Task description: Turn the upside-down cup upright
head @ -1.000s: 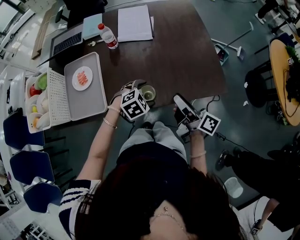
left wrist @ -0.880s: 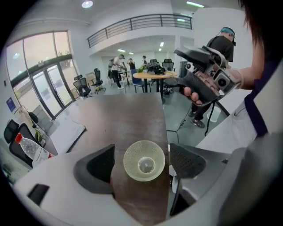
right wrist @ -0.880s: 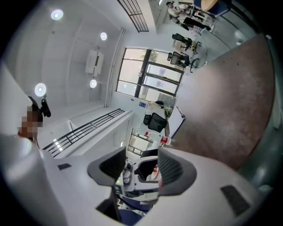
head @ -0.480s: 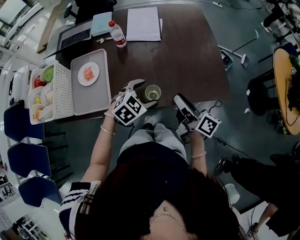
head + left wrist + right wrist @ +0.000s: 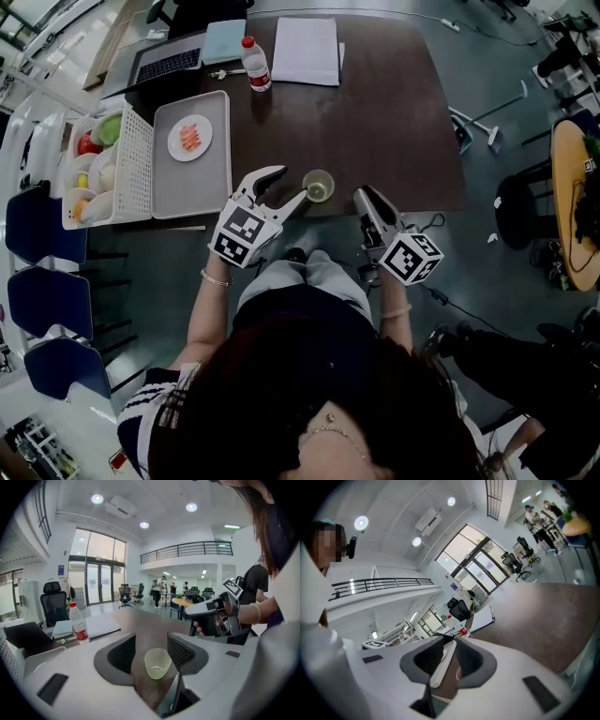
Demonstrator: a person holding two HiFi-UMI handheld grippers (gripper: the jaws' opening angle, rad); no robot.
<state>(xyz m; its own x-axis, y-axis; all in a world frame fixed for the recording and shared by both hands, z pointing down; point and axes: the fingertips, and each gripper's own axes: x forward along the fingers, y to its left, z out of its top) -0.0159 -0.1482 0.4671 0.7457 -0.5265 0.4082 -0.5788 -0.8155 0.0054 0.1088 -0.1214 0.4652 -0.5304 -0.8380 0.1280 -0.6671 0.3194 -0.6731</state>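
A round cup (image 5: 319,186), see-through and pale green, stands mouth up near the dark tabletop's (image 5: 375,112) near edge. A flat grey tray (image 5: 187,192) at the left edge holds a white plate (image 5: 176,148) of pink food. The left tongs (image 5: 289,184), spread, are closing by the cup, not pinching it. The right tongs (image 5: 364,193), nearly together, are closing on nothing.

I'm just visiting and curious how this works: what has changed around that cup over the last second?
The left gripper has drawn back from the cup, leaving it free; its jaws are closing without touching it. The right gripper is closing too, empty, and has barely moved. The cup stays upright near the table edge.
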